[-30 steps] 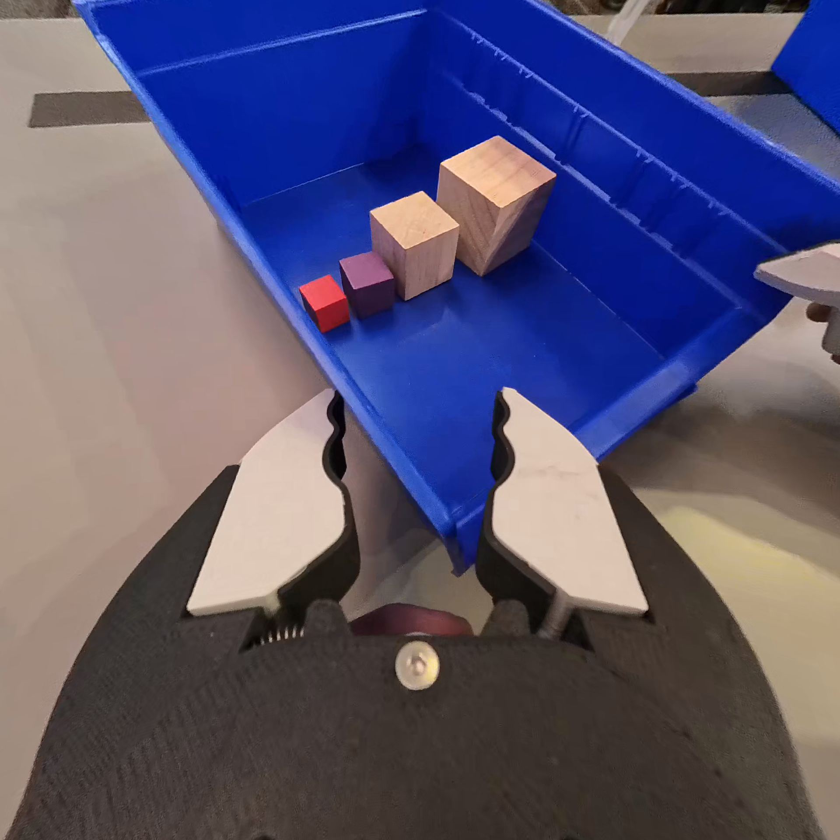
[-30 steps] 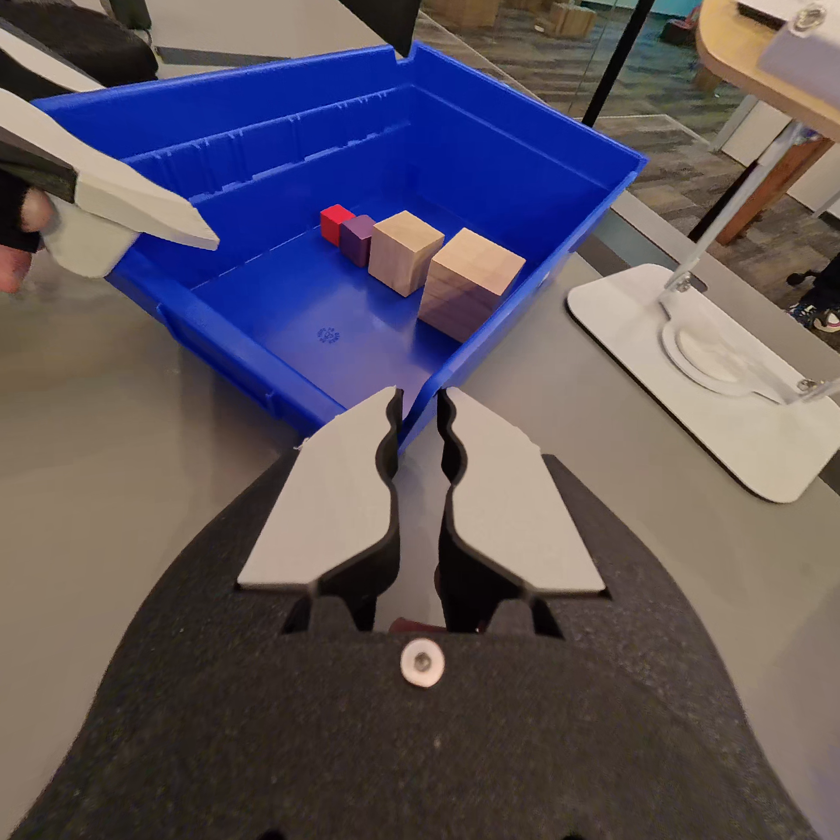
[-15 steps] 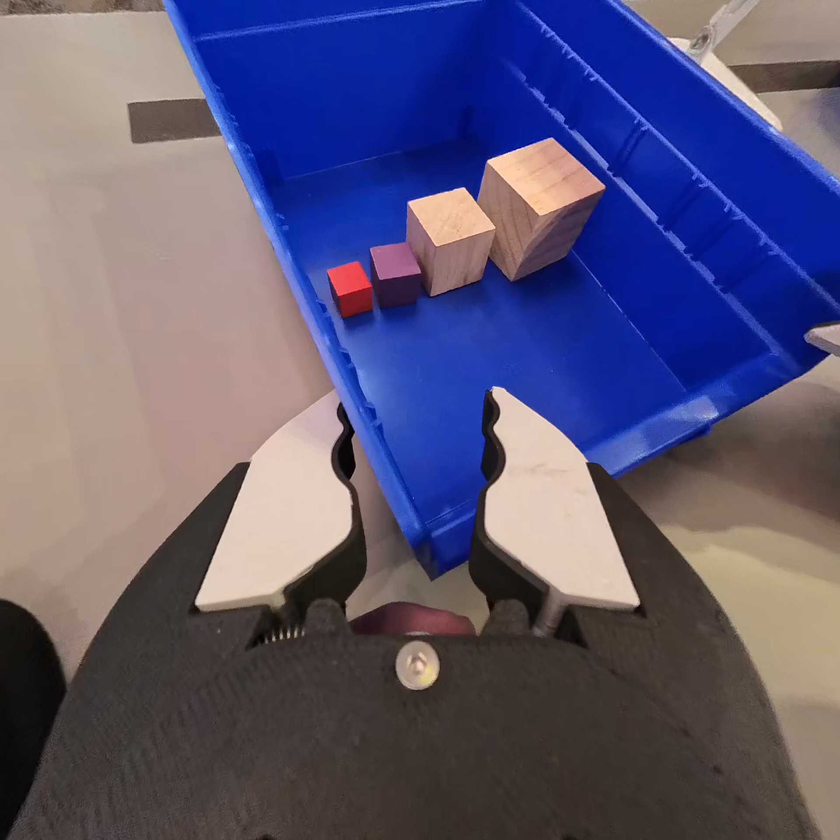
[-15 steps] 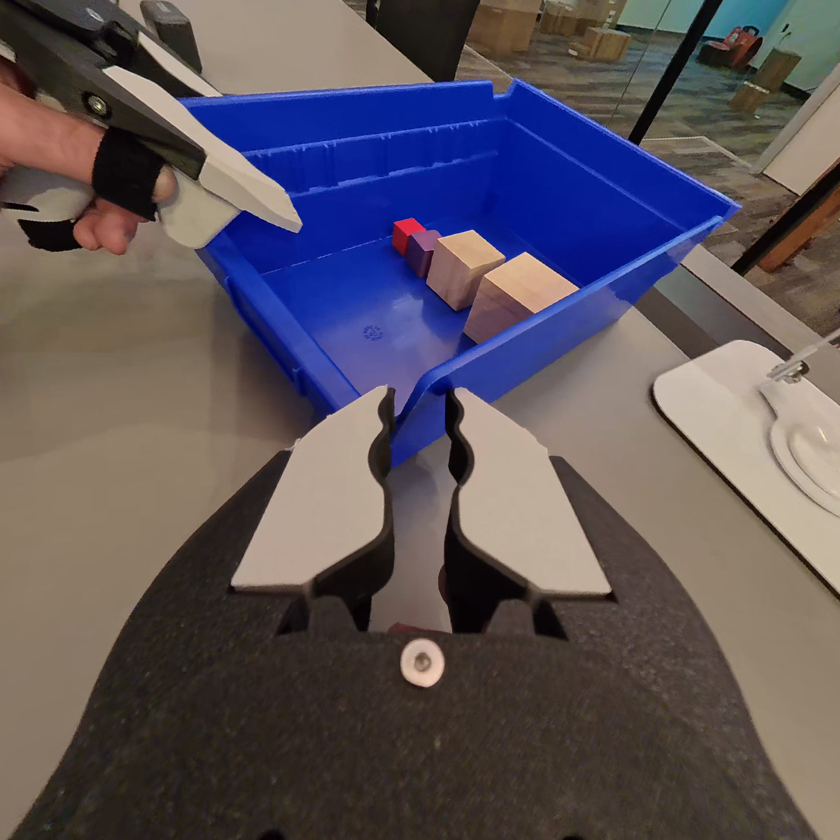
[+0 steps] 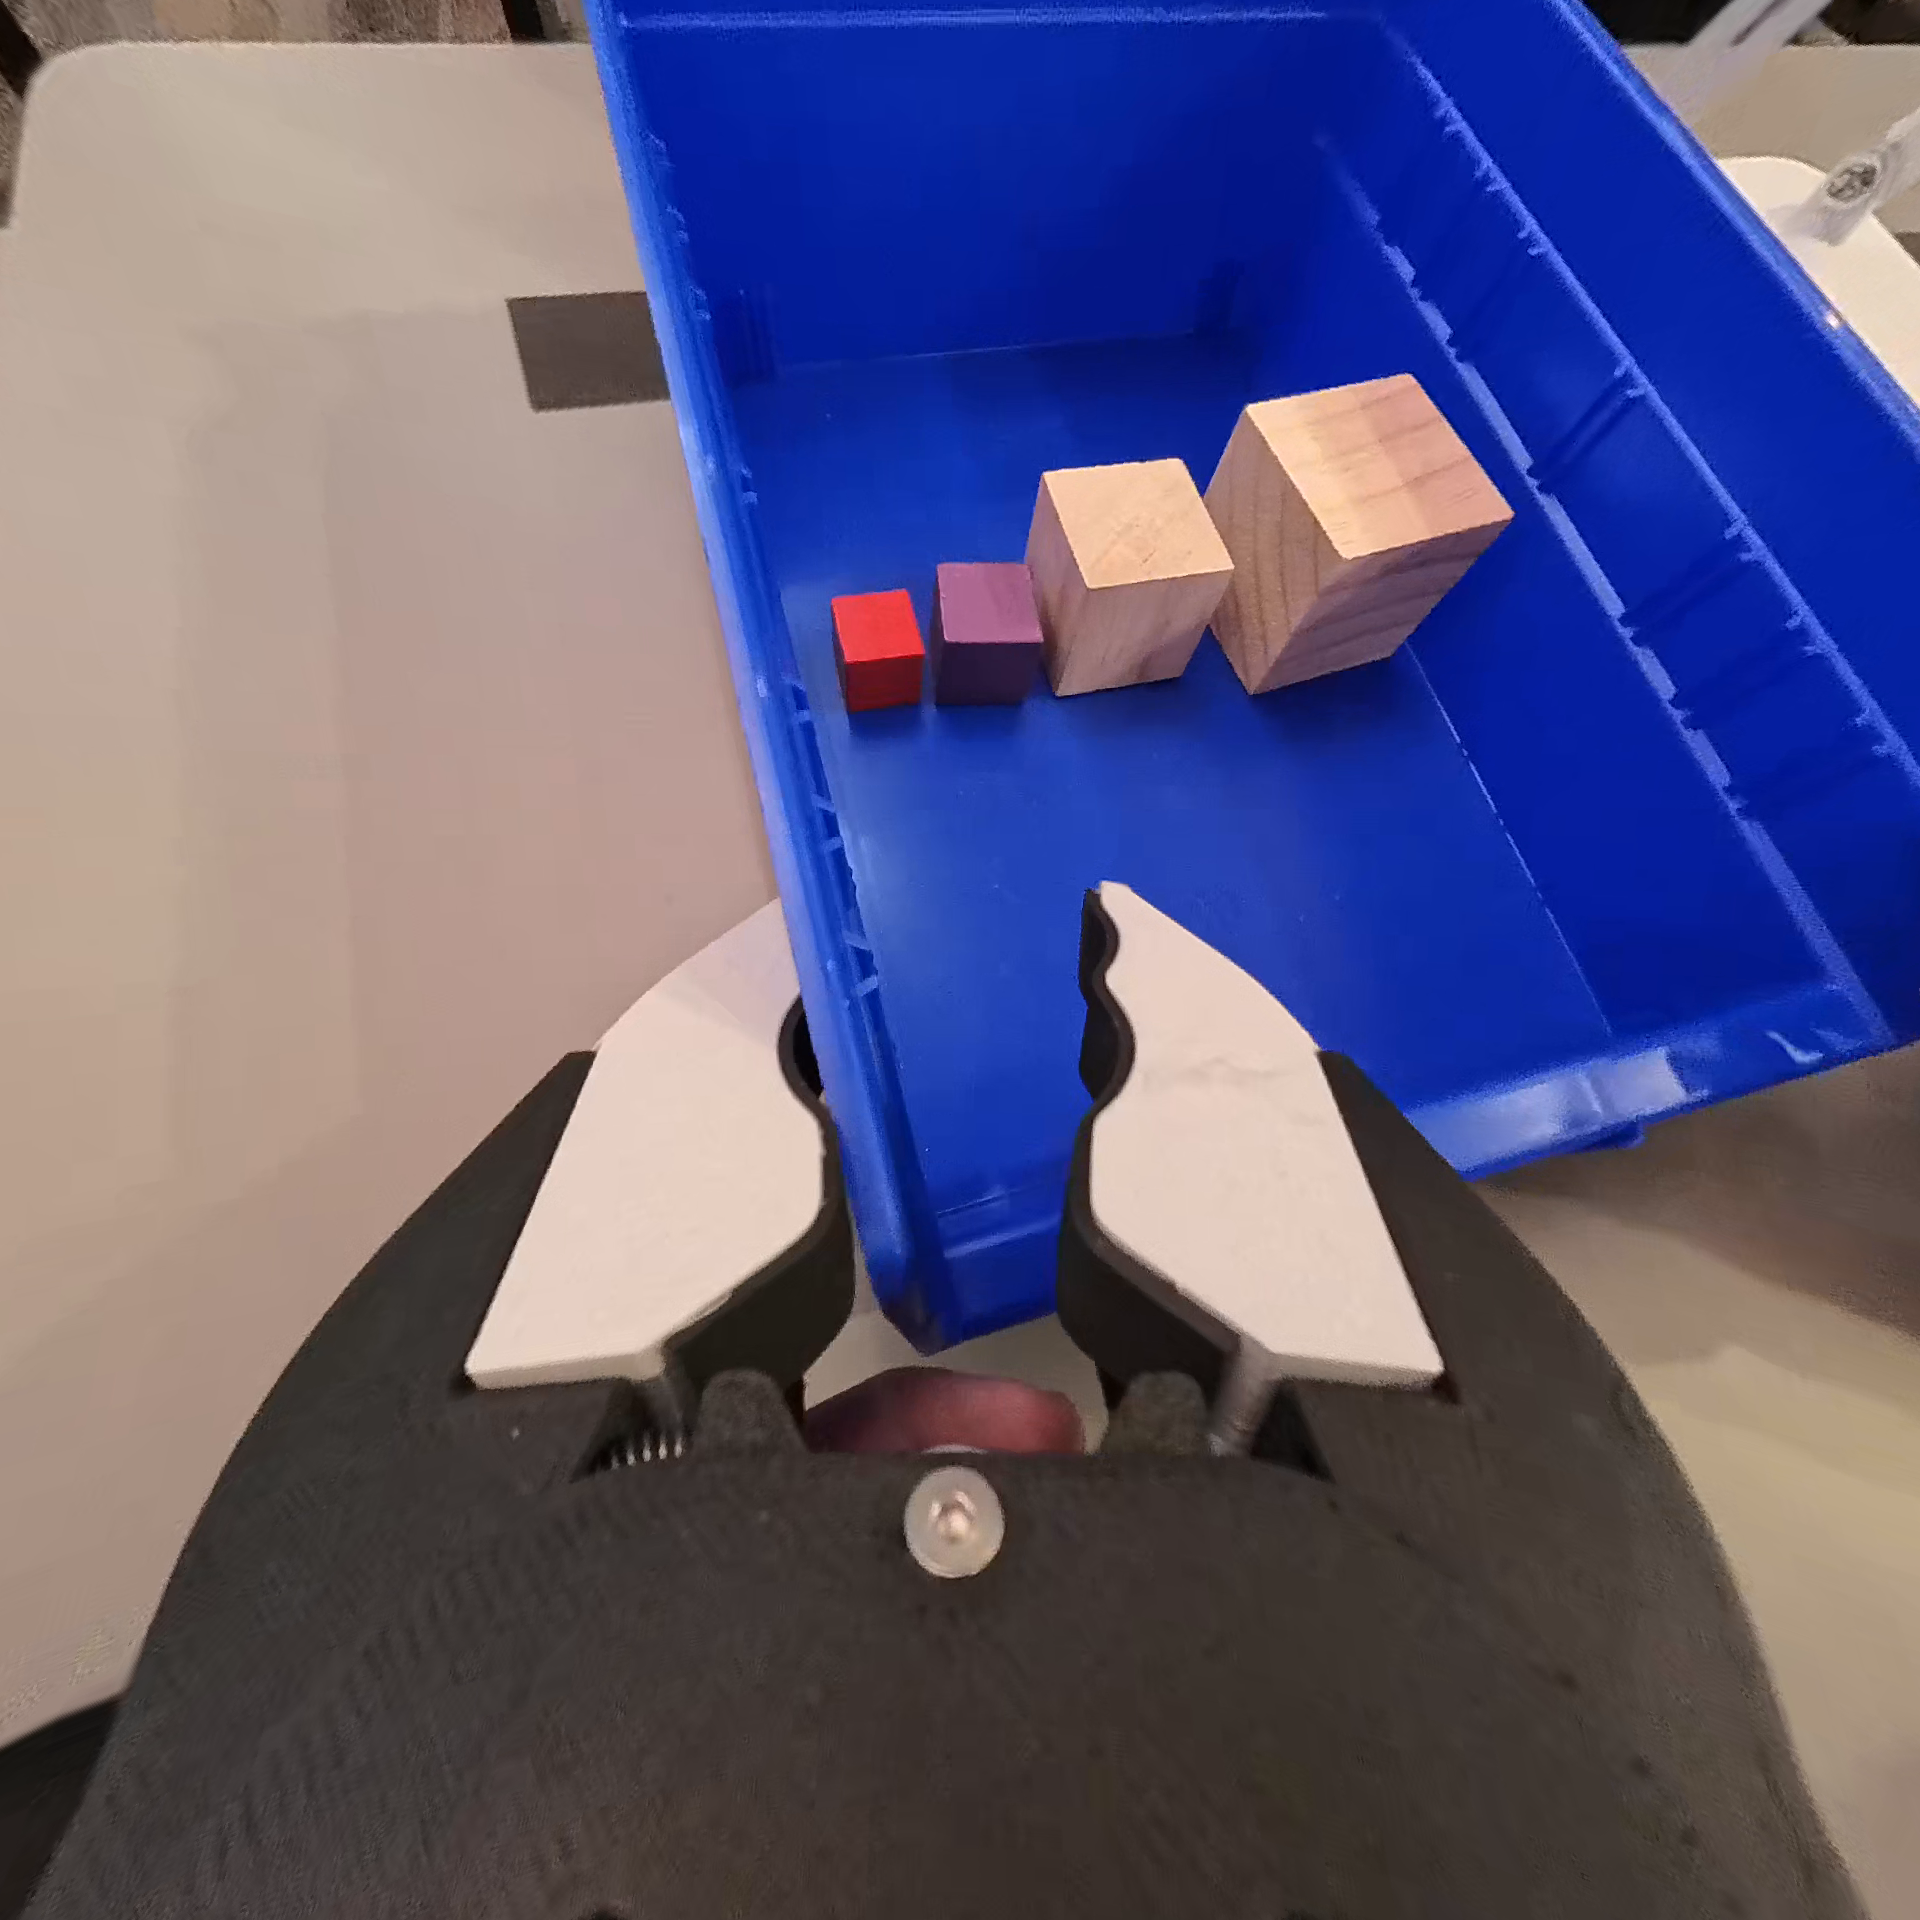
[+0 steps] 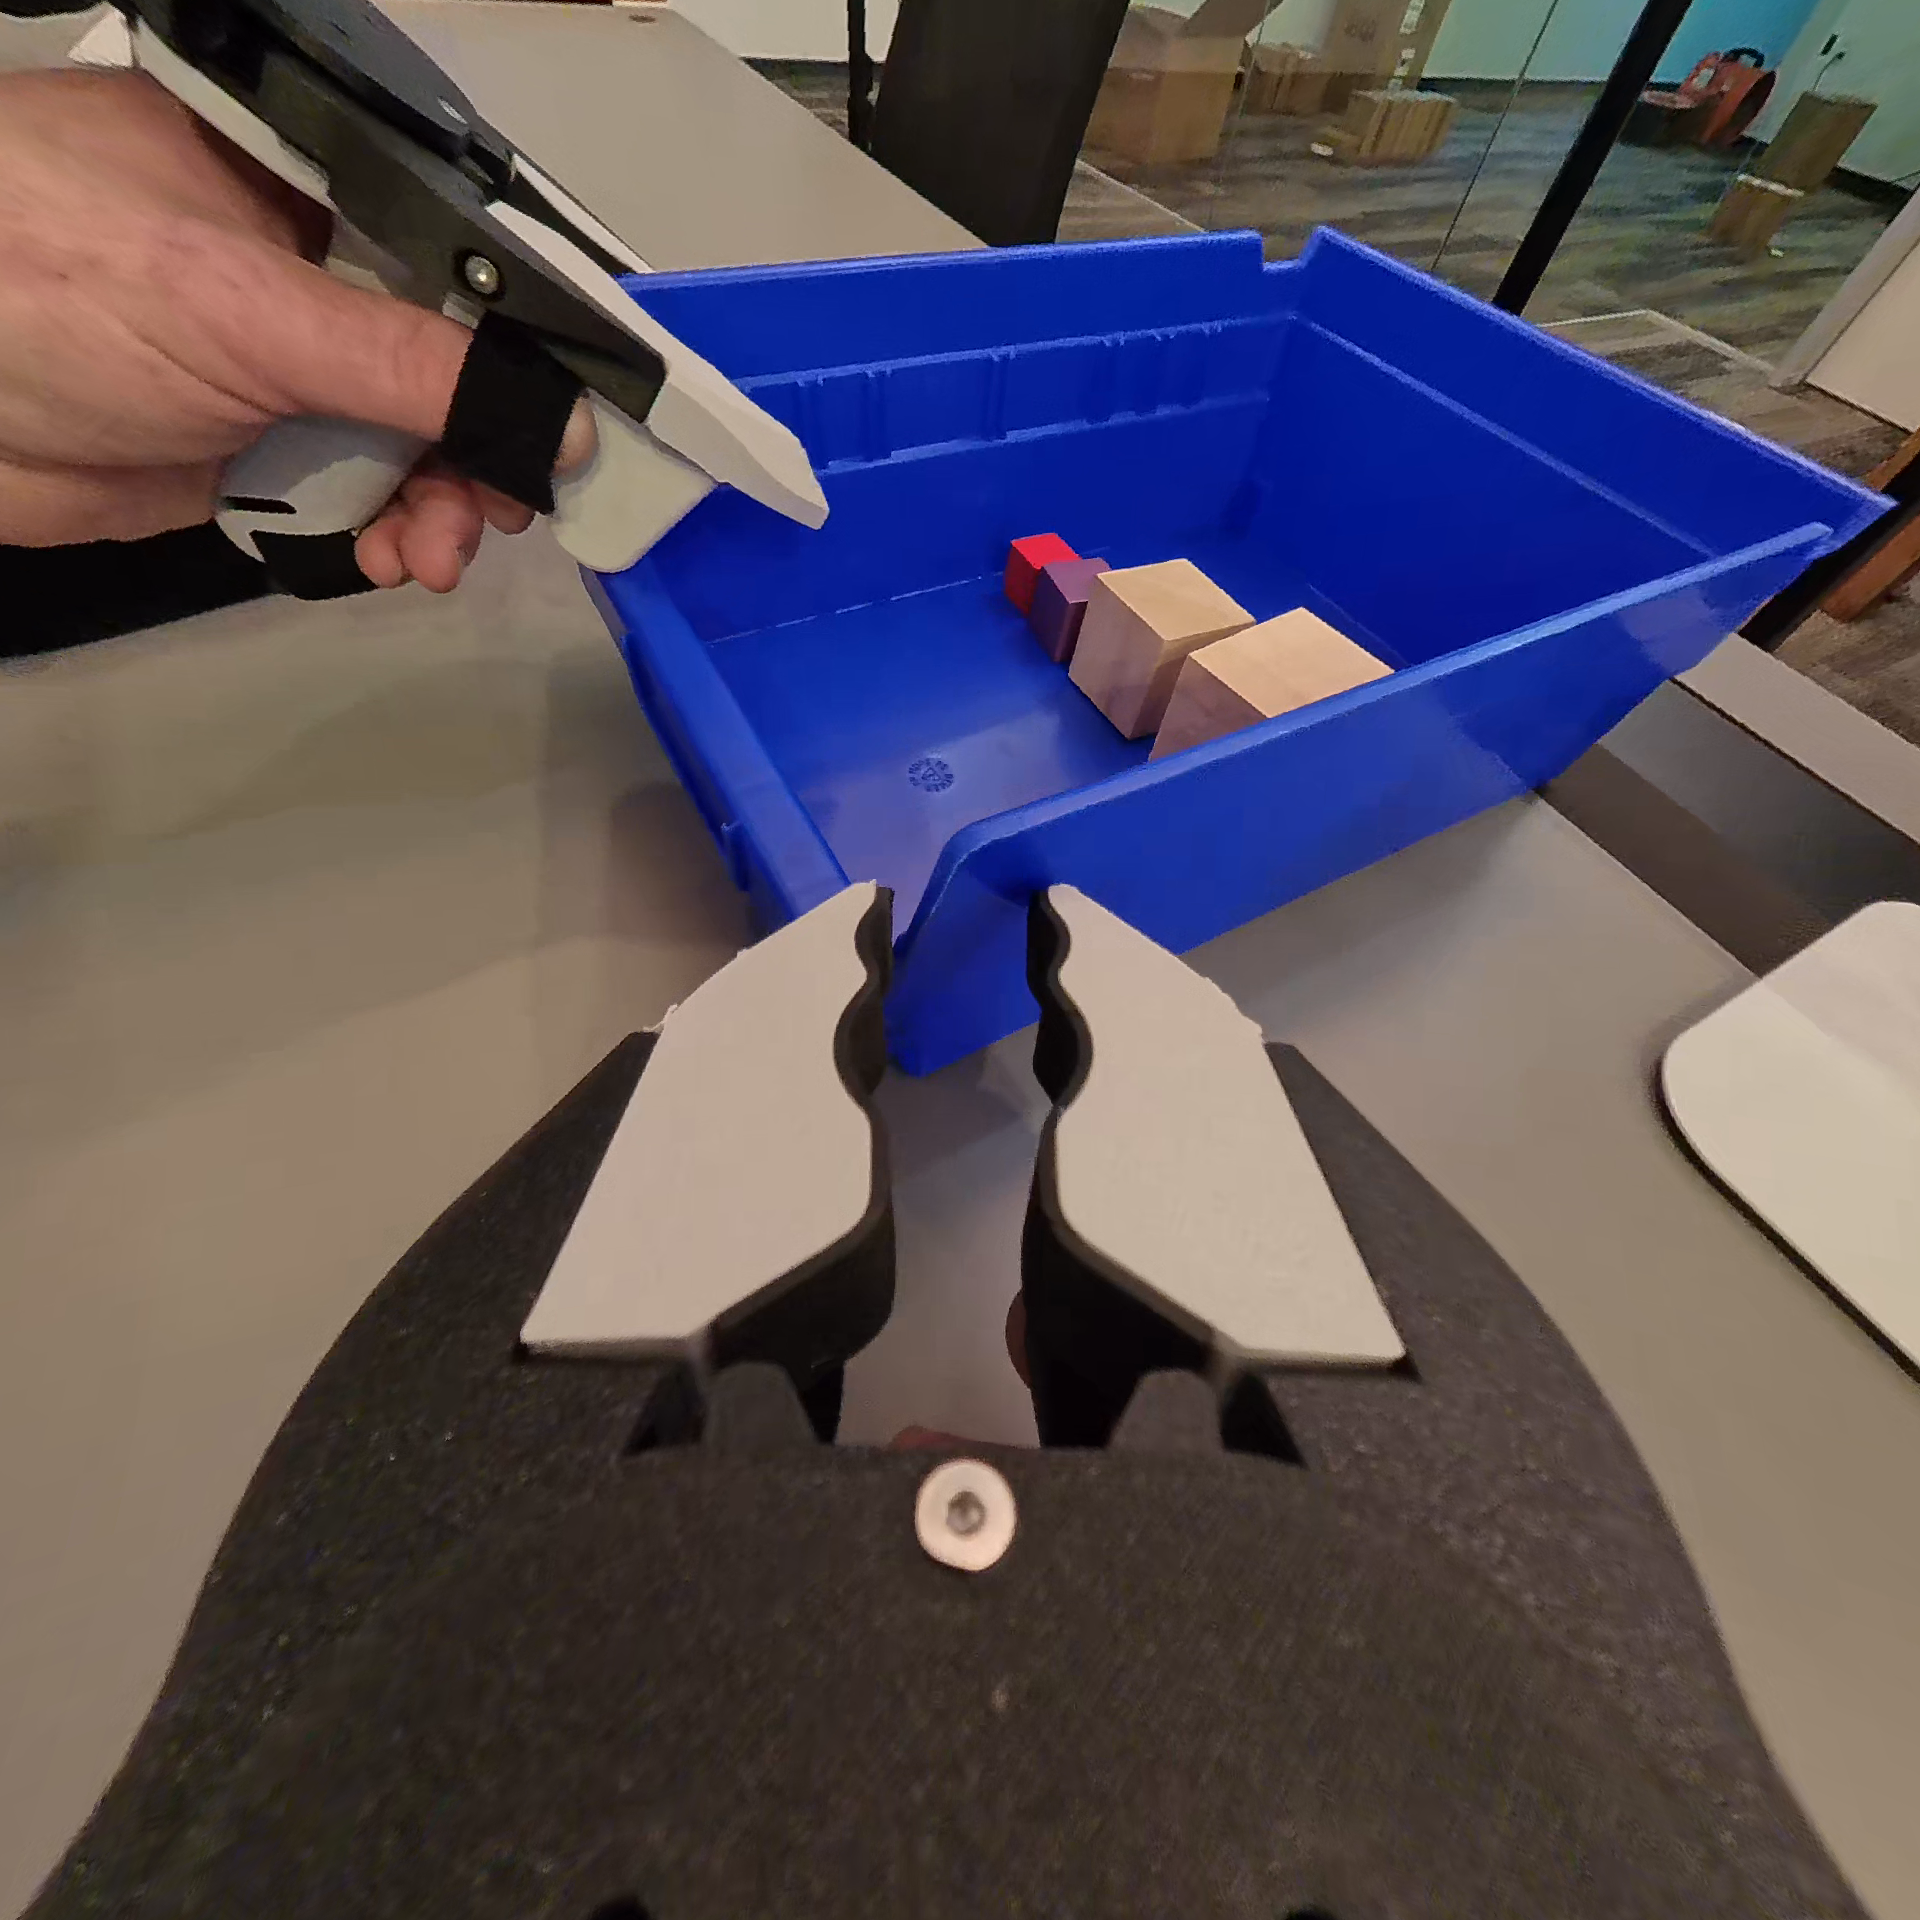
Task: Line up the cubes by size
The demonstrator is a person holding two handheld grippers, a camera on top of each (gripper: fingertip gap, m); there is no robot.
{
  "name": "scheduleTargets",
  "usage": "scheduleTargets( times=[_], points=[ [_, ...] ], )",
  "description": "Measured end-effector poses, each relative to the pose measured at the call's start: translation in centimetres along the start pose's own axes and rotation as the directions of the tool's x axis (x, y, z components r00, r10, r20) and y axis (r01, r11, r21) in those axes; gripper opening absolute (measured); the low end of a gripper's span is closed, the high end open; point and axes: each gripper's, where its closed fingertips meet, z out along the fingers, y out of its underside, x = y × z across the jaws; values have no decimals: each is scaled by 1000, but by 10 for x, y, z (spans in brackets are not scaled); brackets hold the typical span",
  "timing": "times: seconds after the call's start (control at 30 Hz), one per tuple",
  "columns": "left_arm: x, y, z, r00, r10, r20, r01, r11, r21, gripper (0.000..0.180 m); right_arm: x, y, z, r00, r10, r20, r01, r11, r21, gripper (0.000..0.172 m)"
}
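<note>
1. Grey, smooth table [image 6: 312, 935] lies nearest; both the left gripper [image 5: 940, 914] and the right gripper [image 6: 956, 904] stand open, each straddling a corner wall of the blue bin [image 6: 1299, 821] without pressing it.
2. Inside the bin, the cubes [image 5: 1122, 571] sit in a row, smallest red to largest wooden.
3. A white base plate [image 6: 1818, 1122] rests at the table's right.
4. Beyond, patterned carpet [image 6: 1558, 229] carries cardboard boxes [image 6: 1174, 104].

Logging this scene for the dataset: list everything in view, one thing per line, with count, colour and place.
bin: one, blue, on the table
cubes: four in a row inside the bin, small to large: red cube, purple cube, smaller wooden cube, larger wooden cube
table: one, grey
white base plate: one, on the table right of the bin
left gripper: open, straddling the bin's side wall
right gripper: open, at the bin's front corner
hand: one, holding the left gripper
</note>
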Motion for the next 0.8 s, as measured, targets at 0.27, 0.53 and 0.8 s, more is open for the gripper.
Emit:
scheduleTargets(
  times=[0.27, 0.53, 0.8],
  points=[
    [-21, -13, 13, 1000, -20, 16, 20, 1000, -4, 38, 7, -7, 20, 1000, 18, -11, -18, 1000, 16, 24],
    [-35, -23, 24, 999, -41, 29, 41, 999, -5, 34, 17, -12, 34, 999, 38, -25, -37, 999, 29, 24],
    [-39, -27, 27, 998, -51, 35, 51, 999, 3, 33, 21, -14, 39, 998, 47, -31, -46, 998, 42, 24]
  ],
)
